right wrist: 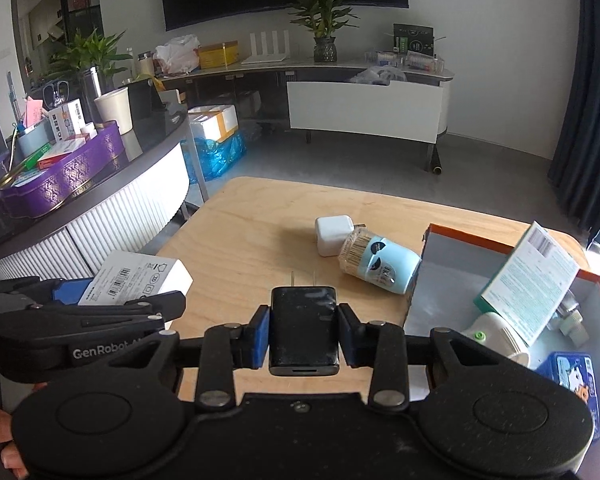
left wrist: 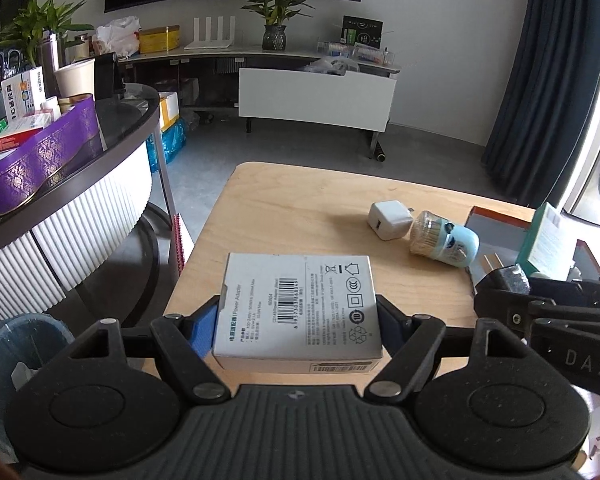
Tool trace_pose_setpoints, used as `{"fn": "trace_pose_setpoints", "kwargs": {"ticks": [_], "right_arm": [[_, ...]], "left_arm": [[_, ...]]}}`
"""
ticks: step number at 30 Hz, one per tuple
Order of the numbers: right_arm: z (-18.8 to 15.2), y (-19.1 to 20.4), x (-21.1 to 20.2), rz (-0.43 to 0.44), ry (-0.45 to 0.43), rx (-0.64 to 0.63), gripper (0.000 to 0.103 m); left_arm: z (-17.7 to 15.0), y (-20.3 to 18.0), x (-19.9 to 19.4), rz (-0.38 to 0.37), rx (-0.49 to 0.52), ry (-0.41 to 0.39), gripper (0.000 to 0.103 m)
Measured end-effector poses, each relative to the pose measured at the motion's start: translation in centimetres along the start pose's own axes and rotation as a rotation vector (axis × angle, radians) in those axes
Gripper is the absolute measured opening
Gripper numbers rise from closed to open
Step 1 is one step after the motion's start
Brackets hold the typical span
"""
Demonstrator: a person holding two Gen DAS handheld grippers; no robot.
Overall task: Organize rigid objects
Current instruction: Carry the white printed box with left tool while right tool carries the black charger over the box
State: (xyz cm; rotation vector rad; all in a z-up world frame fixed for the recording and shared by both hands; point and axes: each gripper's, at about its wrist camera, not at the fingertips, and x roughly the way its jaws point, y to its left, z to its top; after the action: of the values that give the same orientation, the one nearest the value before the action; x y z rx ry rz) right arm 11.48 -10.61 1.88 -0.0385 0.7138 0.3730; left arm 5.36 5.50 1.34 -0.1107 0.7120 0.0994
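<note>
My left gripper (left wrist: 298, 312) is shut on a white power adapter box (left wrist: 298, 304), held over the wooden table's near edge; it also shows in the right wrist view (right wrist: 136, 280). My right gripper (right wrist: 303, 334) is shut on a black plug charger (right wrist: 303, 330), prongs pointing forward; it shows at the right of the left wrist view (left wrist: 508, 280). A white charger cube (right wrist: 334, 234) and a toothpick jar with a light blue cap (right wrist: 380, 264) lie on the table (right wrist: 260, 216). An orange-rimmed box (right wrist: 452, 272) at the right holds a teal-edged carton (right wrist: 528, 284), a white bottle and a blue tin.
A curved dark counter (right wrist: 148, 148) at the left carries a purple tray, cartons and a paper cup. A bin (left wrist: 16, 344) stands on the floor at the lower left. A long white cabinet with plants runs along the far wall.
</note>
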Motion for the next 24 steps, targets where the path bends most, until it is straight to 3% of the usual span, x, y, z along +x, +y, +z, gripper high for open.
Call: {"fn": "trace_pose_setpoints", "kwargs": {"ticks": [24], "right_arm": [[-3.4,-0.2,-9.1,-0.035,-0.110,0.059,0.043]], "left_arm": [[-2.1,-2.2,-5.8,-0.046,0.043,-0.081,0.078]]}}
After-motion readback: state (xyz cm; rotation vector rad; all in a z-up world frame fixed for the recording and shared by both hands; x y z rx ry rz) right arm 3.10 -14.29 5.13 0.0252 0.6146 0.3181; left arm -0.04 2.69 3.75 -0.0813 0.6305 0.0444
